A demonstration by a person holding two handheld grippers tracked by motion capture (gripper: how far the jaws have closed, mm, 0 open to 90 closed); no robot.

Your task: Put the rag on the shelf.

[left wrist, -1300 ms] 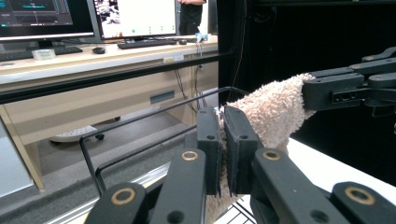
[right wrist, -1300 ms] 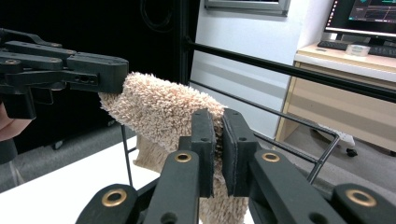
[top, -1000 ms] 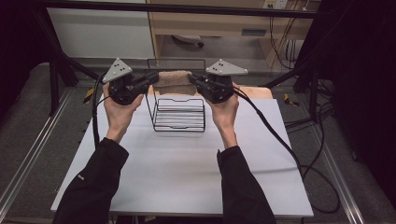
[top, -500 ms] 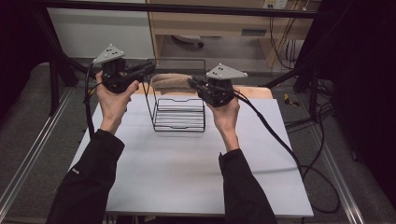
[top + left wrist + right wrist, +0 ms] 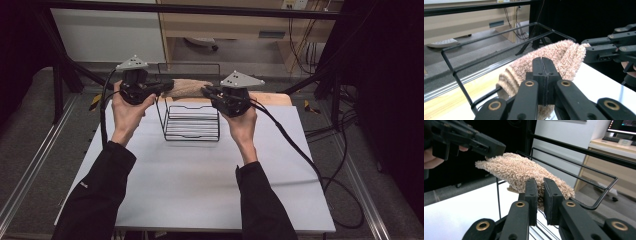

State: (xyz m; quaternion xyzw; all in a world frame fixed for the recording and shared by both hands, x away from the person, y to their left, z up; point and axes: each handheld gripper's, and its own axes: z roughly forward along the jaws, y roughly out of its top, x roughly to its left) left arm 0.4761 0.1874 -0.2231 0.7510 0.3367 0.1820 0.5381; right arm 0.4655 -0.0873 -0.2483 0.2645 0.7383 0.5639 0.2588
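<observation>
The fuzzy tan sock (image 5: 187, 87) hangs stretched between the two claws, above the back rail of the black wire rack (image 5: 192, 122) that stands on the white counter (image 5: 200, 185). The left claw (image 5: 167, 86) pinches one end of the sock; in the left gripper view its jaws (image 5: 543, 75) are pressed together with only a thin seam between them, having just closed further on the ribbed cuff. The right claw (image 5: 206, 91) grips the other end; in the right gripper view its jaws (image 5: 541, 195) stand a narrow gap apart with the sock's pile squeezed between the pads.

Compared with a second ago, the left hand (image 5: 127, 107) sits a little higher and farther to the left in the high view, and its grey plate has swung outward, so the sock is now drawn out longer between the claws. The right hand (image 5: 242, 122) holds the same spot by the rack's right side. The rack has not shifted on the counter.
</observation>
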